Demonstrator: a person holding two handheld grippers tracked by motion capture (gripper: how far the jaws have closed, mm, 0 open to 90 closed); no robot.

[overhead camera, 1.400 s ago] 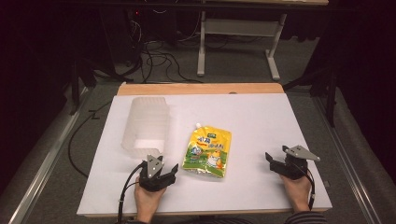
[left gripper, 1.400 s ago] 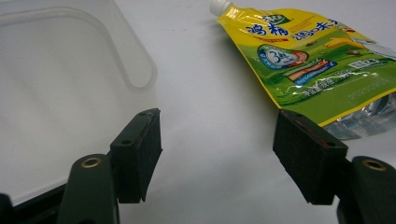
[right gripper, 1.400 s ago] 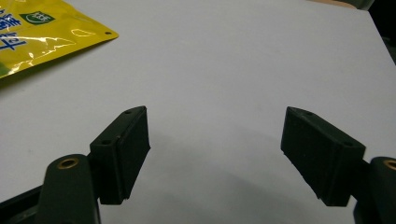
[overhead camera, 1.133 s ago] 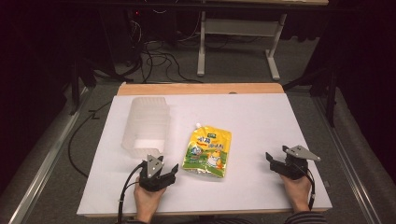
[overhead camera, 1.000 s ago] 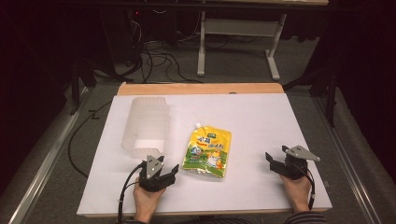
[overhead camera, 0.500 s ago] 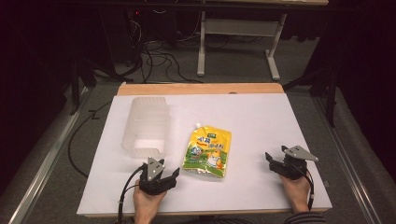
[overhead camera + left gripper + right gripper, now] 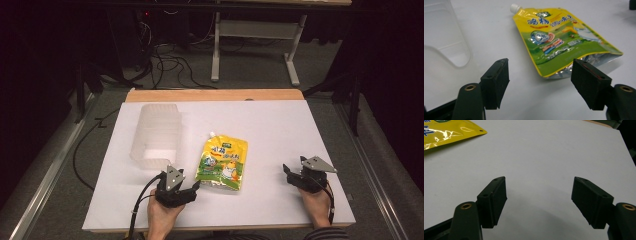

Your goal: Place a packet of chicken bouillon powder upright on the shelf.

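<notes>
Left gripper faces a spouted pouch on the counter

Its jaws, just widening, stand released with nothing between; the yellow-green pouch lies just ahead, untouched. Right gripper jaws gape over bare counter.

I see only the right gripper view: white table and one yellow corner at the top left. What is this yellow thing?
Observer: A yellow-green spout pouch, lying flat, its white cap pointing away from the person.
Operator: Where is the left gripper?
Observer: The left gripper is at the pouch's near left corner, jaws open and just widened, nothing between them.
Operator: Anything else on the table?
Observer: A clear plastic container left of the pouch.
</notes>
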